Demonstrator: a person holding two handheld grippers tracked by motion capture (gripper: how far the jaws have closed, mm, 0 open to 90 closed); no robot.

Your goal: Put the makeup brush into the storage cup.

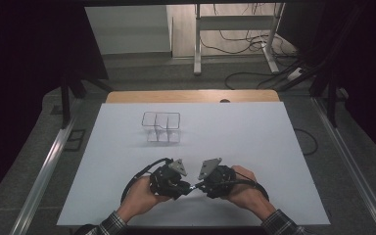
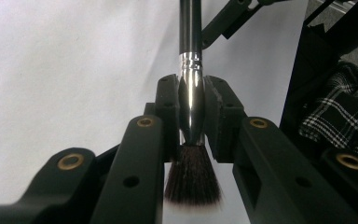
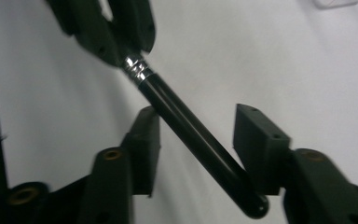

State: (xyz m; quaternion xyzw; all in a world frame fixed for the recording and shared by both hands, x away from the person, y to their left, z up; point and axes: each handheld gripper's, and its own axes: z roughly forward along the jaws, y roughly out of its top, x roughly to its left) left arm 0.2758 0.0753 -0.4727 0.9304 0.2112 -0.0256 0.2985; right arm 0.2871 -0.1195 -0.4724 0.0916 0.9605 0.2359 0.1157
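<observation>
High view: I held my left hand-held gripper (image 1: pixel 180 185) and right hand-held gripper (image 1: pixel 201 186) tip to tip low over the white worktop (image 1: pixel 254 147), clear organizer (image 1: pixel 161 126) well beyond.

Left gripper view: jaws clamped on the brush (image 2: pixel 190 100) at its ferrule, bristles toward camera.

Right gripper view: jaws stood apart, black handle (image 3: pixel 196 135) slanting between them, ungripped.
</observation>
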